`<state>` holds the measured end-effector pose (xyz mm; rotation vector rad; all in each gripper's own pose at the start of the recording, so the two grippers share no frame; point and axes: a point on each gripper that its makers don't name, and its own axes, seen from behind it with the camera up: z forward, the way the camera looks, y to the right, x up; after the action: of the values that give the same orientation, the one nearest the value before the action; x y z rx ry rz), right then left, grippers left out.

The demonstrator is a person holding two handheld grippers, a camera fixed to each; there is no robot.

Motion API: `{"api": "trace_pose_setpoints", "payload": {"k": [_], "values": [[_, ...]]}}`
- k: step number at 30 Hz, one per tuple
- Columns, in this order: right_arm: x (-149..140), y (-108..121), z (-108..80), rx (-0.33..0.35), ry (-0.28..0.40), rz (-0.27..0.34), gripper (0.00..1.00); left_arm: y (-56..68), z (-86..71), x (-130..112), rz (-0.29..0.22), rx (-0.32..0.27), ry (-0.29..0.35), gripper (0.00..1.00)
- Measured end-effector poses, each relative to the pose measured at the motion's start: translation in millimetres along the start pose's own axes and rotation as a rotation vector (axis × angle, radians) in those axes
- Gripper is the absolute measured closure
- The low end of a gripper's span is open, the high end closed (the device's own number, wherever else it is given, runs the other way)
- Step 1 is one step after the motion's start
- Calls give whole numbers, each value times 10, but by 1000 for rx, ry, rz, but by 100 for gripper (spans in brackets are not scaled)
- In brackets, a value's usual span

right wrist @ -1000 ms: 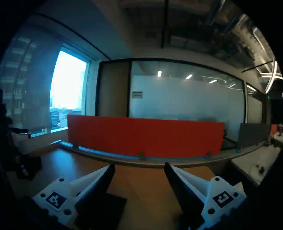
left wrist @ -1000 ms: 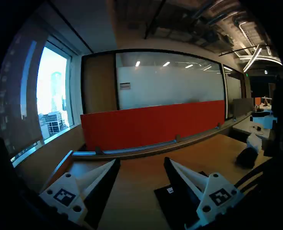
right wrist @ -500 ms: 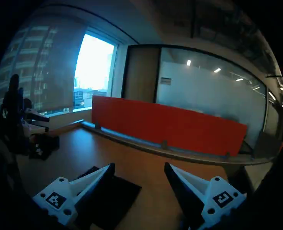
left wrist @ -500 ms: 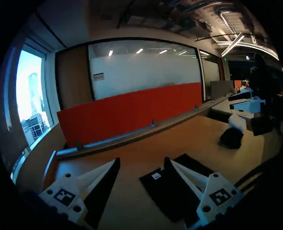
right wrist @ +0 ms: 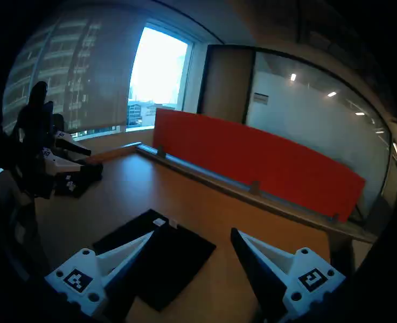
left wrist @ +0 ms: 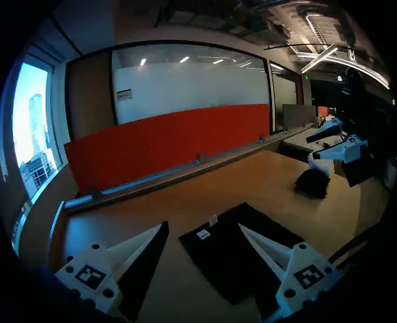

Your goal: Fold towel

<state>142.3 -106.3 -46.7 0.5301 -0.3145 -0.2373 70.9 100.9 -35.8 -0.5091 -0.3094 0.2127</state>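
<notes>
A black towel (left wrist: 236,250) lies flat on the wooden table (left wrist: 209,196), with a small white tag (left wrist: 203,234) near its far corner. In the left gripper view my left gripper (left wrist: 201,226) hovers open over the towel's near left part, nothing between its fingers. In the right gripper view the towel (right wrist: 168,255) sits low and left of centre. My right gripper (right wrist: 195,232) is open above its right edge and holds nothing. Each view also catches the other gripper farther off: the right gripper (left wrist: 327,144) and the left gripper (right wrist: 69,156).
A red partition (left wrist: 166,142) runs along the table's far edge, and a bright window (right wrist: 158,81) is on the left. A dark lump (left wrist: 312,183) I cannot make out lies under the distant right gripper. A person's dark figure (right wrist: 34,140) stands at the left.
Both cameras have tipped downward and swung outward, so much more of the black towel shows. The other gripper has come into sight in each view. Both grippers stay open.
</notes>
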Motion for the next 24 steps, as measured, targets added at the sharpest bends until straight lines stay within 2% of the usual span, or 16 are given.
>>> {"api": "trace_pose_setpoints", "payload": {"k": [11,24], "values": [[-452,-160,187,31,-53,-8,0,108,146,-469,-4,-10,-57,16],[-1128,-364,455,61,-143,-20,0,236,367,-1154,-9,-29,-156,16]]}}
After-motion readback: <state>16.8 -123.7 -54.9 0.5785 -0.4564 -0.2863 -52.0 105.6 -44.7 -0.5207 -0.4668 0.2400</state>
